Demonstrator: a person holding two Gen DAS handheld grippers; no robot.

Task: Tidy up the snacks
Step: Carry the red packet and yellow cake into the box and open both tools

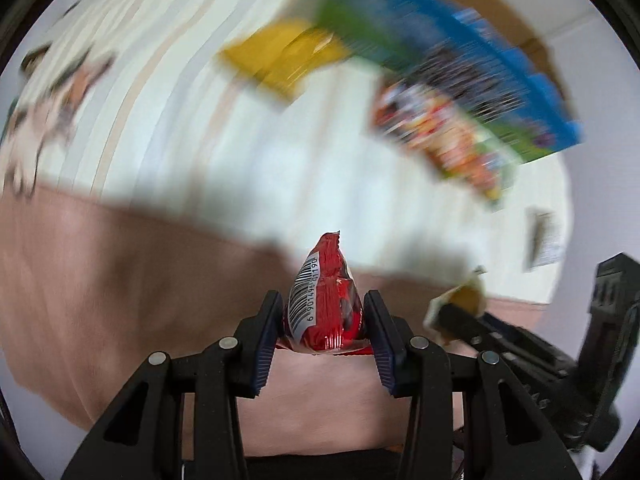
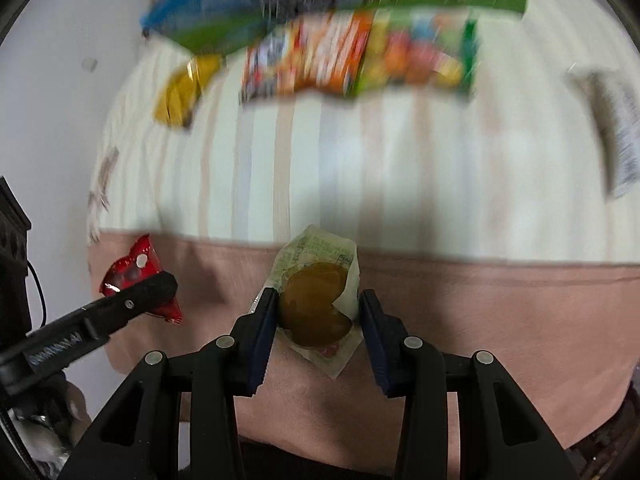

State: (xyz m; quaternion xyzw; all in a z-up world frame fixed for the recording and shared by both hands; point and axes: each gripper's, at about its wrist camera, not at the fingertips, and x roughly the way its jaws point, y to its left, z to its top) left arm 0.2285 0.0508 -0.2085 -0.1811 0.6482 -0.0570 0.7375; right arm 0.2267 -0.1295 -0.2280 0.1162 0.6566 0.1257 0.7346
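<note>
Left hand-held gripper (image 1: 324, 322) clamps a red snack packet (image 1: 325, 300) upright for carrying; right hand-held gripper (image 2: 318, 312) grips a clear-wrapped brown pastry (image 2: 316, 304), both lifted above the striped cloth (image 2: 320, 168), well short of the blurred snack boxes (image 2: 352, 52)

Soft, even daylight fills the room, with no single lamp giving itself away. Both views are smeared by motion: the striped cloth (image 1: 224, 128) runs into streaks, and the colourful snack bags (image 2: 356, 52) lying past it are unreadable blurs. Only what rides with the cameras stays sharp, the red packet (image 1: 324, 300) showing a crisp barcode and a small bright glint on its foil, and the tan wrapped snack (image 2: 316, 304) equally clear. A faint grey shadow falls on the cloth just beyond the red packet. The fisheye bends the cloth's stripes into curves, and black corners ring each view.
</note>
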